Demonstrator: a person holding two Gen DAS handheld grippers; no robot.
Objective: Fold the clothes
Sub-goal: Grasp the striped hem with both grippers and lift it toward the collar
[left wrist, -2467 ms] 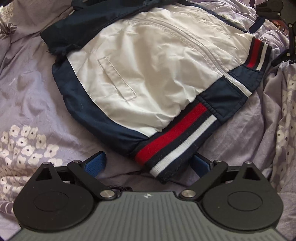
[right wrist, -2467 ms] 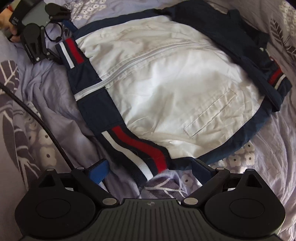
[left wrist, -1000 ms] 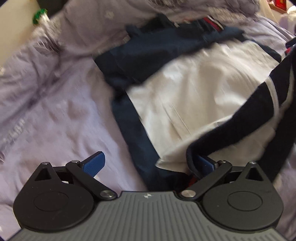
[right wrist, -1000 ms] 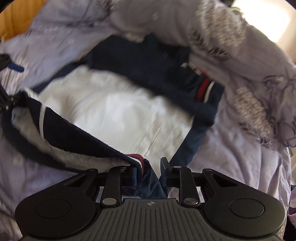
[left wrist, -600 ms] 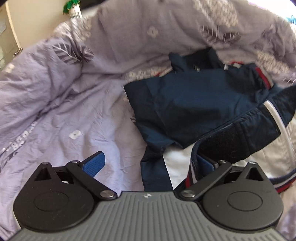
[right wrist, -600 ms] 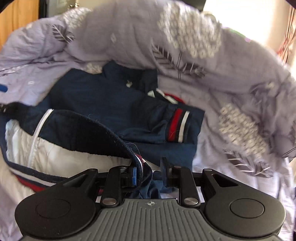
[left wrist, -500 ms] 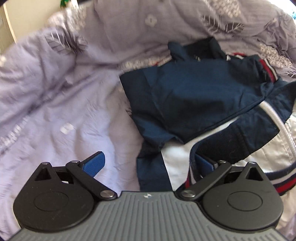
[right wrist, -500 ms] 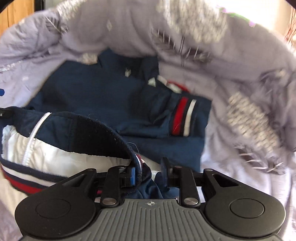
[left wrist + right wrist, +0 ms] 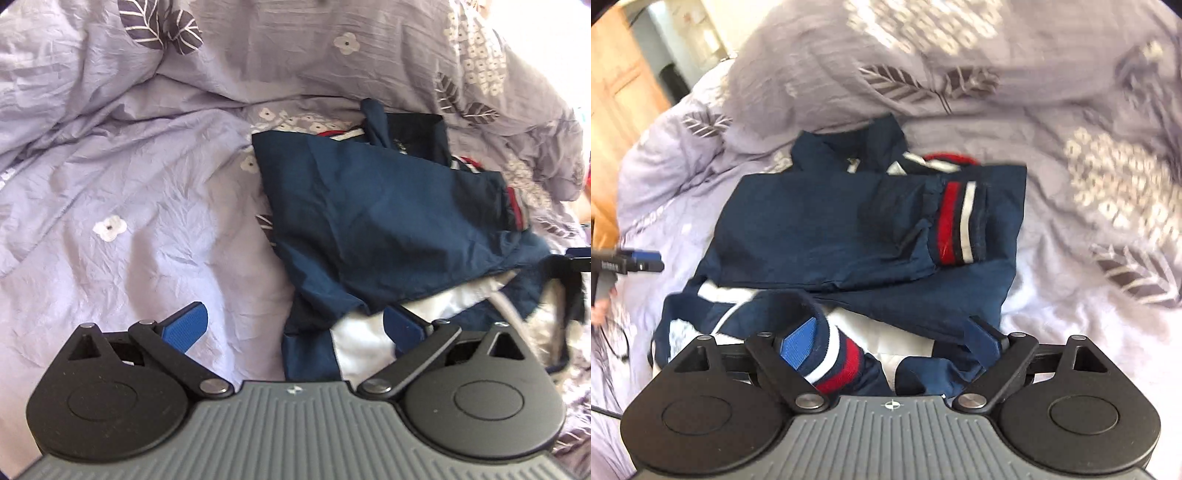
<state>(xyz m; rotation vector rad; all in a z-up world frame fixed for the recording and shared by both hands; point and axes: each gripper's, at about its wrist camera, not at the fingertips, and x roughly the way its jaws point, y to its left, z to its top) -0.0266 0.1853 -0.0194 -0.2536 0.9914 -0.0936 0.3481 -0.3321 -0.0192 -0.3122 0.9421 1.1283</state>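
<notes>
while right gripper (image 9: 892,341) opens, jacket (image 9: 849,236) (navy) lies folded.

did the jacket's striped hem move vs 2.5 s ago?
Yes. The striped hem has been folded up from the near edge towards the collar, over the jacket on the bedspread.

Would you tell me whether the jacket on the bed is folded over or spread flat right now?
Folded over. The jacket has its striped hem doubled up toward the sleeves, one striped cuff lying across the navy back, white panel barely showing.
</notes>
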